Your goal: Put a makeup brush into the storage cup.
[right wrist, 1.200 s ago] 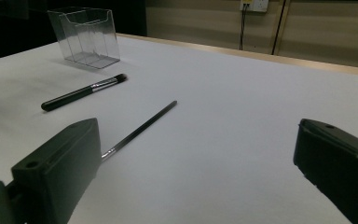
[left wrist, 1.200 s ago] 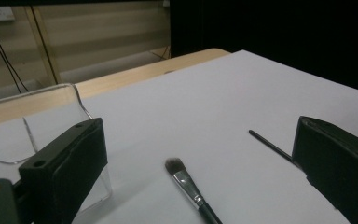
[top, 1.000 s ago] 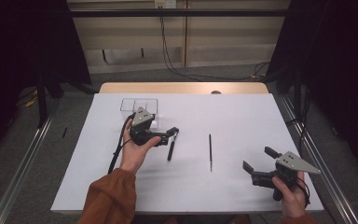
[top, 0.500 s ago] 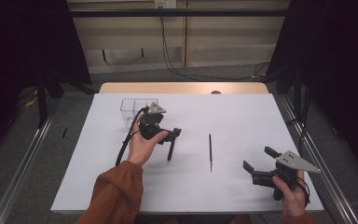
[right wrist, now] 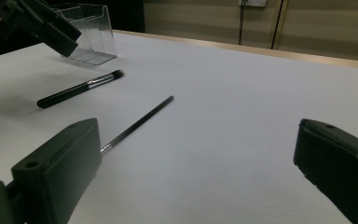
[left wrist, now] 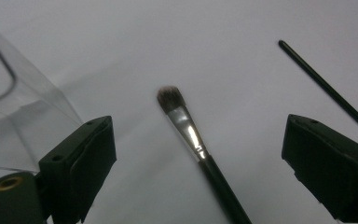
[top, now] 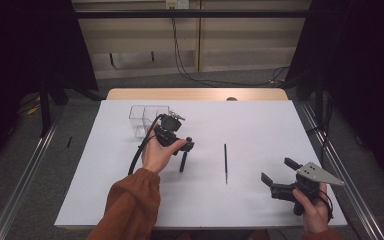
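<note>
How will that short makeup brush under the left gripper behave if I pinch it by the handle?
The makeup brush probably stays stiff: its black handle and shiny metal collar look rigid. Only the bristle tip should give. The handle looks round and glossy, so it may roll on the smooth white table or slip between the fingers. It likely weighs little.

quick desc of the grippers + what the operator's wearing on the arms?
Both handheld grippers are black. The left gripper trails a black cable looping beside the hand. The right gripper carries a grey three-cornered plate on top, with small dark holes in it. The blocky jaw pads have holes through them. The left forearm wears a rust-orange sleeve with a gathered cuff.
</note>
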`<state>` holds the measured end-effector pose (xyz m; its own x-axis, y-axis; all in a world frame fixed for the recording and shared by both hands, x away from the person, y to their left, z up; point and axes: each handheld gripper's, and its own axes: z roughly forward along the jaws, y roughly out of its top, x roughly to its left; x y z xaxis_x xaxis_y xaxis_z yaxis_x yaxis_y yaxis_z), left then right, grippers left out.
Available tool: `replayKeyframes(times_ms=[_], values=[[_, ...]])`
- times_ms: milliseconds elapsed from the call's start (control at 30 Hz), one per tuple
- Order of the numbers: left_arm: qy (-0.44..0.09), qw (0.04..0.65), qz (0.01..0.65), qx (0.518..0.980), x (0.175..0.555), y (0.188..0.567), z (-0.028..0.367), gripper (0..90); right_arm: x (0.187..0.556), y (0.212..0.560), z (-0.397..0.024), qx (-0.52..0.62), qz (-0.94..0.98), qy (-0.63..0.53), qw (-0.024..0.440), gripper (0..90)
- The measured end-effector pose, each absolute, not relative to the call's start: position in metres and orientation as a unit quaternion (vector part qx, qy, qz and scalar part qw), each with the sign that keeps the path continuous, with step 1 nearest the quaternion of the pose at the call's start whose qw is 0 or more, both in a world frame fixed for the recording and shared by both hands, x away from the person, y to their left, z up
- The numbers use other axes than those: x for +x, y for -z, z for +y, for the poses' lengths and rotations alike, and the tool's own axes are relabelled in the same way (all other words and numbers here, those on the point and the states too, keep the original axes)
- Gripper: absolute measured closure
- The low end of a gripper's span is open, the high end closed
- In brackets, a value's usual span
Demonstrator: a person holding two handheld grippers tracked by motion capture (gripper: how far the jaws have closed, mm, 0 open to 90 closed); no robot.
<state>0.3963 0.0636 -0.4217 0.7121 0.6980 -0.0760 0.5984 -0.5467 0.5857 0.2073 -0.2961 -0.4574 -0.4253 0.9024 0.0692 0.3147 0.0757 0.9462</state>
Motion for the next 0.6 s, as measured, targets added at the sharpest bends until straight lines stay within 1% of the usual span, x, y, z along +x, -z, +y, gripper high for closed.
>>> replayKeyframes(times_ms=[100, 233, 300, 367, 400, 467, 567, 600], values=[[-0.057, 0.282, 0.377, 0.880, 0.400, 0.427, 0.061, 9.6, 0.207, 0.457, -0.296, 0.450, 0.676, -0.507, 0.289, 0.2], [-0.038, 0.270, 0.388, 0.881, 0.406, 0.432, 0.059, 9.8, 0.207, 0.457, -0.295, 0.450, 0.677, -0.506, 0.290, 0.2], [-0.036, 0.252, 0.393, 0.883, 0.407, 0.434, 0.057, 9.7, 0.207, 0.457, -0.295, 0.451, 0.676, -0.506, 0.290, 0.3], [-0.046, 0.239, 0.393, 0.887, 0.408, 0.434, 0.055, 9.7, 0.207, 0.457, -0.296, 0.450, 0.676, -0.506, 0.289, 0.2], [-0.044, 0.242, 0.397, 0.884, 0.408, 0.434, 0.054, 9.3, 0.207, 0.457, -0.296, 0.450, 0.677, -0.506, 0.290, 0.2], [-0.047, 0.228, 0.394, 0.889, 0.410, 0.433, 0.053, 8.3, 0.206, 0.457, -0.295, 0.449, 0.677, -0.506, 0.288, 0.2], [-0.033, 0.203, 0.399, 0.893, 0.413, 0.436, 0.050, 8.2, 0.206, 0.457, -0.295, 0.450, 0.678, -0.505, 0.286, 0.2], [-0.043, 0.195, 0.397, 0.896, 0.413, 0.437, 0.049, 7.6, 0.206, 0.457, -0.294, 0.450, 0.679, -0.504, 0.287, 0.3]])
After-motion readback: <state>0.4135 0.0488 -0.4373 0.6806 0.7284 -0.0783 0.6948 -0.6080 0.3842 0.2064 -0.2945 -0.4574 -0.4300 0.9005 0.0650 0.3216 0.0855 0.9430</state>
